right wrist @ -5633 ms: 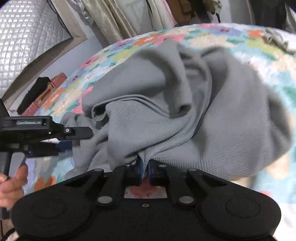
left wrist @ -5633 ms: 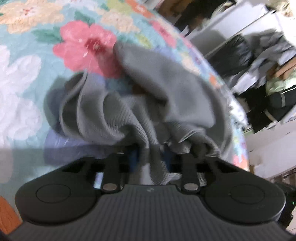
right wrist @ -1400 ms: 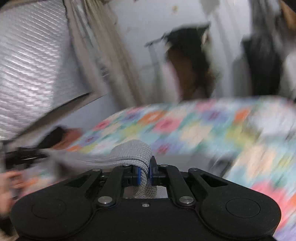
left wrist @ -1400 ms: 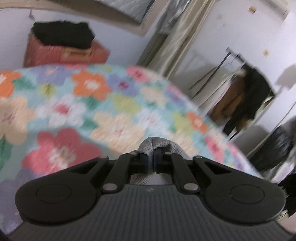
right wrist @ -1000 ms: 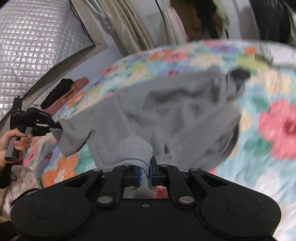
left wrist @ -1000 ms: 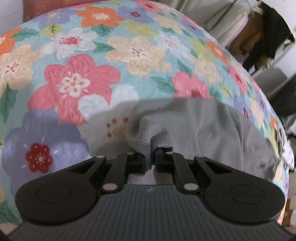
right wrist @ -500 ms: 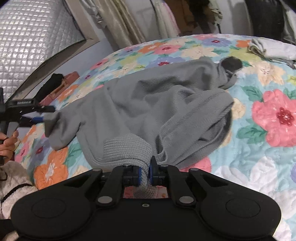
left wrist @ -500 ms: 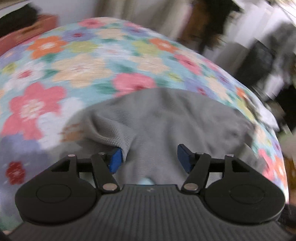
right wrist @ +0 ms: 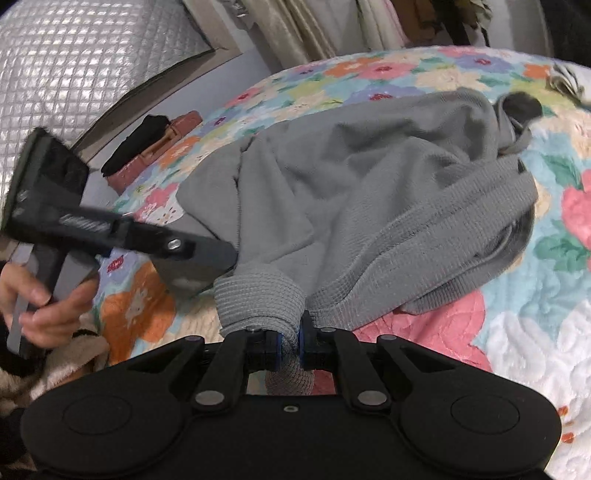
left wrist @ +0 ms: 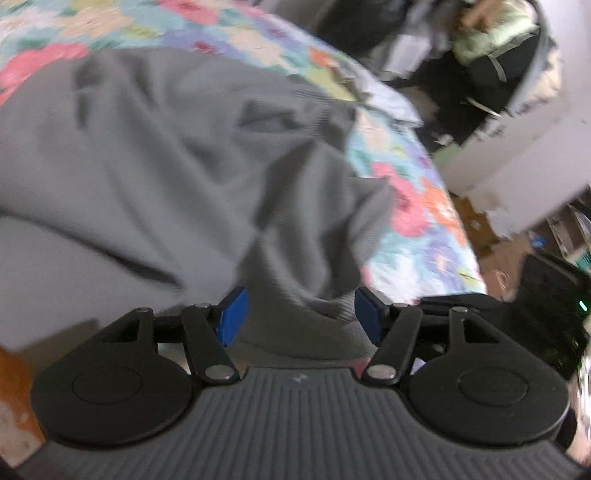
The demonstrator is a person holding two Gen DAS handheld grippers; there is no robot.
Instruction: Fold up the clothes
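A grey knit sweater (right wrist: 369,192) lies rumpled across the floral bedspread (right wrist: 535,332). My right gripper (right wrist: 290,345) is shut on its ribbed cuff (right wrist: 258,299), low at the near edge of the bed. In the left wrist view the sweater (left wrist: 166,155) fills the middle, blurred. My left gripper (left wrist: 301,317) is open, jaws wide, with a fold of grey cloth lying loose between the blue pads (left wrist: 232,317). From the right wrist view the left gripper (right wrist: 218,258) comes in from the left, held by a hand (right wrist: 40,299), its tip close to the cuff.
A reddish-brown box with a black item on it (right wrist: 155,144) sits by the quilted silver wall (right wrist: 92,55). Curtains (right wrist: 306,26) hang behind the bed. Beyond the bed's far side stand white furniture (left wrist: 517,166) and piled dark clothes (left wrist: 498,66).
The sweater was lifted, then laid on the bed. My left gripper opened, let go of its corner and swung right, close to the right gripper, which stays shut on the cuff.
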